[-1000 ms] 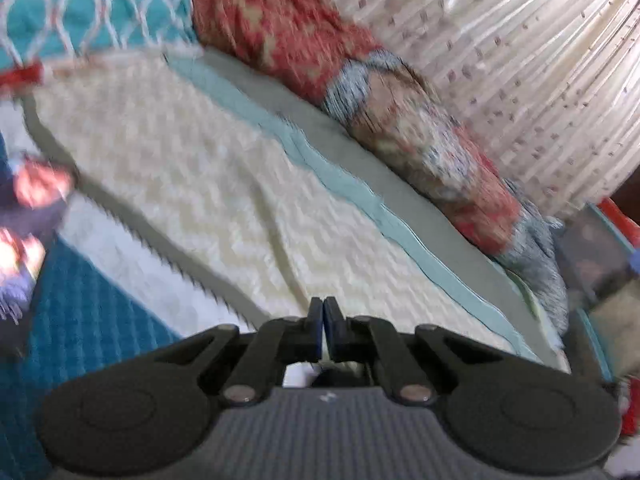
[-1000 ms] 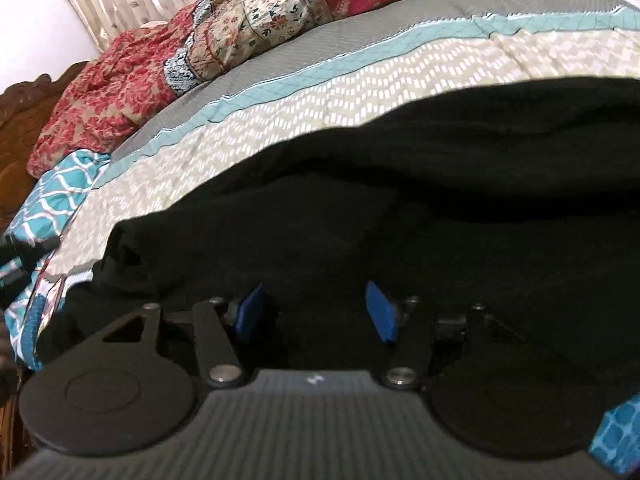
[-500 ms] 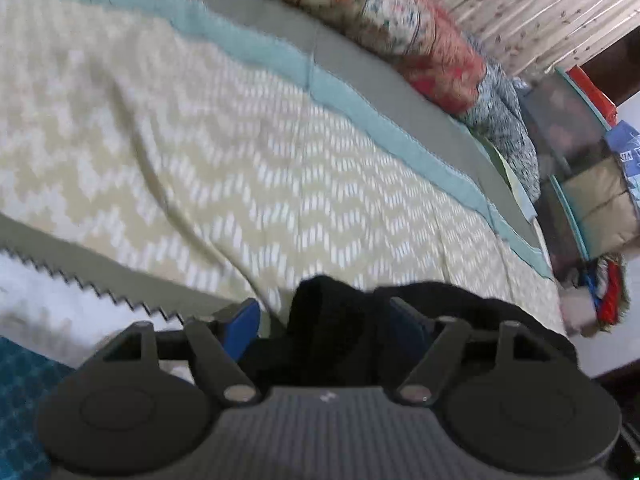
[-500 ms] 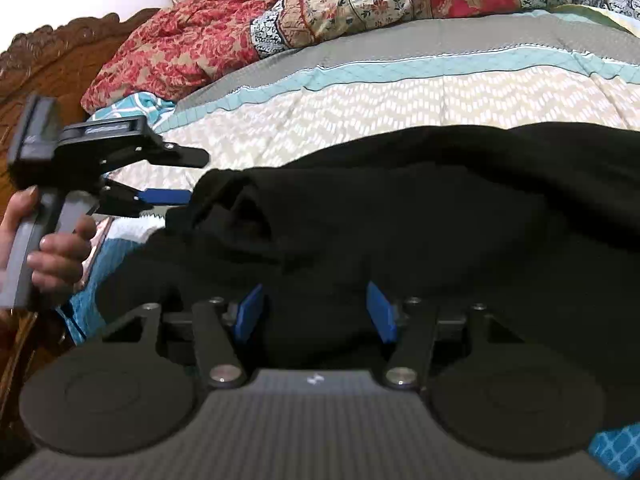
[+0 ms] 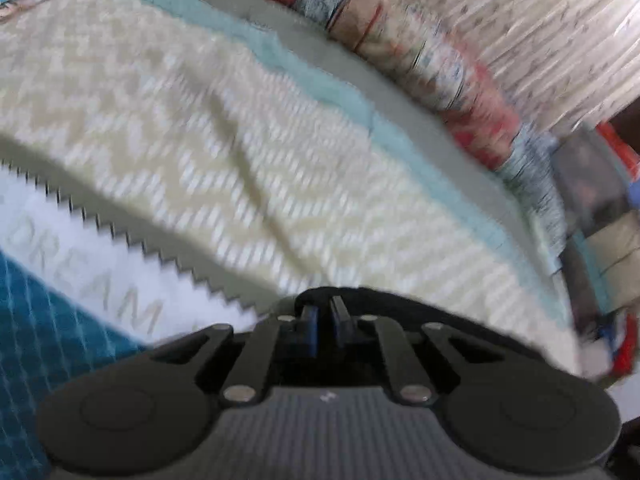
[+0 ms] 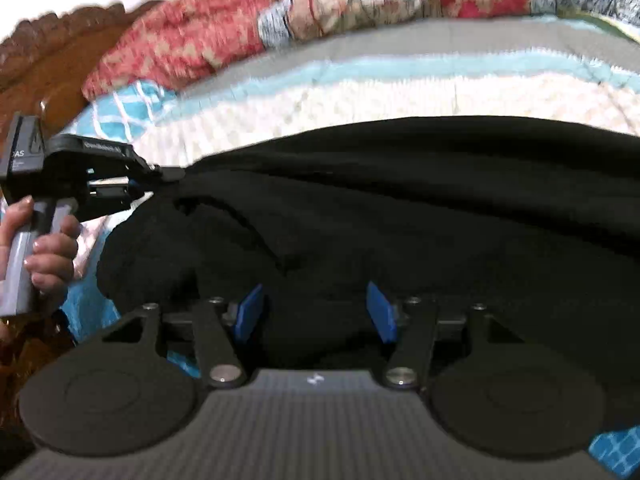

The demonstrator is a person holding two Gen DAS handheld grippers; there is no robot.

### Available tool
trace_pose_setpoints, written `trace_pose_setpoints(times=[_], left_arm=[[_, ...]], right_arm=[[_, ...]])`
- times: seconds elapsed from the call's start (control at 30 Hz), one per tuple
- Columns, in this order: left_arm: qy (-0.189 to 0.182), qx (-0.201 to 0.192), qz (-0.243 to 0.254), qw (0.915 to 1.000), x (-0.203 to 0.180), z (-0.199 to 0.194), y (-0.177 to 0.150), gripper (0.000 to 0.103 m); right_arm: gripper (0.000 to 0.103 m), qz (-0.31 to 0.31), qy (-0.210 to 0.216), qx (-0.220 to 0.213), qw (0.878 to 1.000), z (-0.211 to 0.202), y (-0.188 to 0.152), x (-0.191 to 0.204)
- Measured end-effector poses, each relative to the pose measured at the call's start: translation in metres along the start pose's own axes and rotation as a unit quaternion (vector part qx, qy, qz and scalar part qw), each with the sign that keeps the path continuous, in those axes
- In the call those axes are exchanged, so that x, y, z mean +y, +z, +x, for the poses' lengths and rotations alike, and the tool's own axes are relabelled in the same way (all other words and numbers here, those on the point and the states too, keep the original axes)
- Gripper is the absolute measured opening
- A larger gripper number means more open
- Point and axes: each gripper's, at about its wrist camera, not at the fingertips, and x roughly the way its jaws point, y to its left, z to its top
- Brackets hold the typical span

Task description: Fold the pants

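Observation:
The black pants [image 6: 400, 208] lie spread across the bed and fill the middle of the right wrist view. My left gripper [image 5: 323, 320] is shut on an edge of the pants [image 5: 440, 312], with black cloth pinched between its blue pads. In the right wrist view that left gripper [image 6: 176, 174] bites the pants' left corner, and a hand [image 6: 48, 248] holds its grip. My right gripper [image 6: 316, 312] is open low over the near part of the pants, its blue pads [image 6: 250, 312] well apart with dark cloth under them.
The bedspread [image 5: 240, 160] has cream zigzag, teal and grey bands. A rolled floral quilt [image 6: 320, 12] lies along the far side. A carved wooden headboard [image 6: 60, 40] stands at the left, a curtain [image 5: 540, 32] behind, and boxes and clutter [image 5: 600, 200] beside the bed.
The left gripper opened around the pants' corner, dropped towards it, then shut on the black cloth. The right gripper swung left at first, then held still, open as before.

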Motion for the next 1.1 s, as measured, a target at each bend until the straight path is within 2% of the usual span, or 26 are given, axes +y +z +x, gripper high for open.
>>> trace_pose_setpoints(times=[0.07,0.13,0.17,0.23,0.27,0.3,0.33,0.37,0.47,0.53,0.57,0.6,0.63,0.7,0.73,0.8,0.83,0.9,1.0,1.03,1.1], left_arm=[[-0.001,-0.008,-0.014,0.9999,0.0,-0.009,-0.004,0.02],[-0.011,-0.021,-0.037,0.999,0.005,-0.029,-0.003,0.046],[-0.009,-0.036,-0.038,0.9986,0.006,-0.041,-0.004,0.052],[-0.007,-0.044,-0.036,0.9984,0.009,-0.058,-0.006,0.071],[-0.01,-0.034,-0.039,0.9986,0.011,-0.062,-0.009,0.08],[-0.019,-0.019,-0.048,0.9985,0.015,-0.065,-0.015,0.095],[-0.03,-0.008,-0.056,0.998,0.017,-0.064,-0.02,0.102],[-0.045,0.008,-0.065,0.9969,0.018,-0.062,-0.027,0.103],[-0.084,0.055,-0.085,0.9913,0.014,-0.037,-0.043,0.103],[-0.091,0.053,-0.056,0.9928,0.0,-0.026,-0.053,0.099],[-0.096,0.058,-0.034,0.9931,-0.01,-0.021,-0.056,0.089],[-0.089,0.066,-0.01,0.9937,-0.022,-0.016,-0.058,0.043],[-0.089,0.071,0.013,0.9934,-0.031,-0.014,-0.059,0.032],[-0.086,0.037,0.058,0.9939,-0.053,-0.029,-0.054,0.024],[-0.082,0.012,0.078,0.9935,-0.061,-0.042,-0.051,0.022],[-0.072,-0.039,0.1,0.9916,-0.067,-0.07,-0.044,0.022],[-0.064,-0.048,0.094,0.9924,-0.065,-0.078,-0.041,0.022],[-0.042,-0.05,0.071,0.9954,-0.05,-0.081,-0.038,0.021],[-0.002,-0.01,0.025,0.9996,-0.024,-0.054,-0.05,0.021],[0.02,-0.001,0.022,0.9996,-0.018,-0.045,-0.058,0.022],[0.03,-0.014,0.023,0.9992,-0.012,-0.045,-0.065,0.027]], right_arm=[[0.06,-0.004,-0.002,-0.004,1.0,-0.001,0.001,0.001],[0.06,-0.003,0.005,-0.022,1.0,-0.011,0.005,0.004],[0.06,-0.006,0.009,-0.037,0.999,-0.017,0.007,0.006],[0.06,-0.025,0.021,-0.06,0.998,-0.024,0.01,0.014],[0.06,-0.038,0.029,-0.071,0.996,-0.027,0.012,0.02],[0.06,-0.052,0.038,-0.079,0.995,-0.03,0.013,0.027],[0.06,-0.066,0.047,-0.085,0.993,-0.03,0.012,0.034],[0.06,-0.078,0.055,-0.086,0.992,-0.029,0.011,0.04],[0.06,-0.097,0.068,-0.069,0.991,-0.019,0.006,0.047],[0.06,-0.106,0.056,-0.048,0.992,-0.004,0.003,0.051],[0.059,-0.105,0.05,-0.029,0.993,0.006,0.002,0.049],[0.059,-0.091,0.047,-0.002,0.995,0.02,0.002,0.044],[0.057,-0.073,0.042,0.015,0.996,0.03,0.002,0.039],[0.053,-0.064,0.048,0.01,0.997,0.032,0.01,0.044],[0.046,-0.078,0.061,-0.002,0.995,0.028,0.014,0.051],[0.044,-0.104,0.076,-0.041,0.991,0.018,0.022,0.069],[0.045,-0.108,0.079,-0.053,0.99,0.017,0.026,0.075],[0.045,-0.1,0.091,-0.045,0.99,0.028,0.032,0.082],[0.046,-0.087,0.084,0.022,0.992,0.061,0.026,0.085],[0.046,-0.093,0.079,0.028,0.992,0.068,0.022,0.083],[0.049,-0.114,0.081,0.009,0.99,0.065,0.017,0.087]])
